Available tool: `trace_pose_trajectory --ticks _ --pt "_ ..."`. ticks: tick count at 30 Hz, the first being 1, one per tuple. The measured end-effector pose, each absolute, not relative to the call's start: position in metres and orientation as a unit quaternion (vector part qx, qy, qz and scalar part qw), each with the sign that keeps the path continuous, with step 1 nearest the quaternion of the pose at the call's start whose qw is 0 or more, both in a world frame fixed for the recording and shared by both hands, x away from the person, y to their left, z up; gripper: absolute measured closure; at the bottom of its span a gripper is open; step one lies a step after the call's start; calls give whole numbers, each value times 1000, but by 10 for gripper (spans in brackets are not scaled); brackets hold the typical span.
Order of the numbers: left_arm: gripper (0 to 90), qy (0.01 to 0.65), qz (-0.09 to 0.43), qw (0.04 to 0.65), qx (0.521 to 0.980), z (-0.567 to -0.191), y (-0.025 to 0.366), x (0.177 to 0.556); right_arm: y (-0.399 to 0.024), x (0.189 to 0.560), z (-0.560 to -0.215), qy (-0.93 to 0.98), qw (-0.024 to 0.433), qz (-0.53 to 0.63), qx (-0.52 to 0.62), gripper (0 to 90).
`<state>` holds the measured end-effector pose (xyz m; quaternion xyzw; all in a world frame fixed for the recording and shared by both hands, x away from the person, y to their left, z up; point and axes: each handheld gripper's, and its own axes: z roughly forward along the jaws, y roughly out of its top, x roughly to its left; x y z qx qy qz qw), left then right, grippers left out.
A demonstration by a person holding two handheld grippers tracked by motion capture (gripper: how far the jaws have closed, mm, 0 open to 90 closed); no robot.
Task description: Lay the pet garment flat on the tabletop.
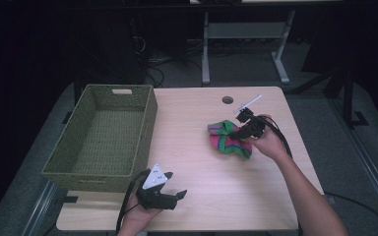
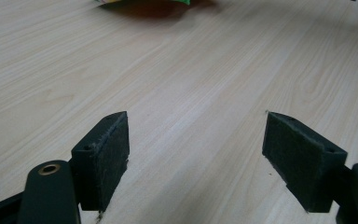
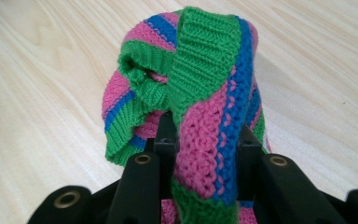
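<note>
The right gripper (image 3: pixel 200 154) has its fingers (image 3: pixel 165 135) pinching a fold of the striped knitted cloth (image 1: pixel 228 138), which bunches beyond the tips, right of the woven basket (image 1: pixel 103 137), low over the table (image 1: pixel 197 196). The left gripper (image 2: pixel 196 154), near the basket's front corner, has its fingers spread over bare table.

A lab or test room, dimly lit. A lone wooden tabletop (image 1: pixel 256 206) stands on grey floor (image 1: pixel 325 105). Behind it sit a metal desk frame (image 1: pixel 246 37) and loose cables (image 1: pixel 160 66).
</note>
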<state>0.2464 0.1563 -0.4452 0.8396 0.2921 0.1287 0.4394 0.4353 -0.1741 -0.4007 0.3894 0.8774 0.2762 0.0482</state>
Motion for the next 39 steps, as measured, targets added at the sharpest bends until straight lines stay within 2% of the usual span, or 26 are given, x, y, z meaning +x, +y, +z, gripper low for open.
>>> trace_pose_trajectory --ticks 23,39 --pt "226 296 125 443 837 -446 157 247 -174 389 -351 890 60 317 321 696" --pt "226 300 126 441 836 -447 158 249 -174 359 -359 894 40 330 300 695"
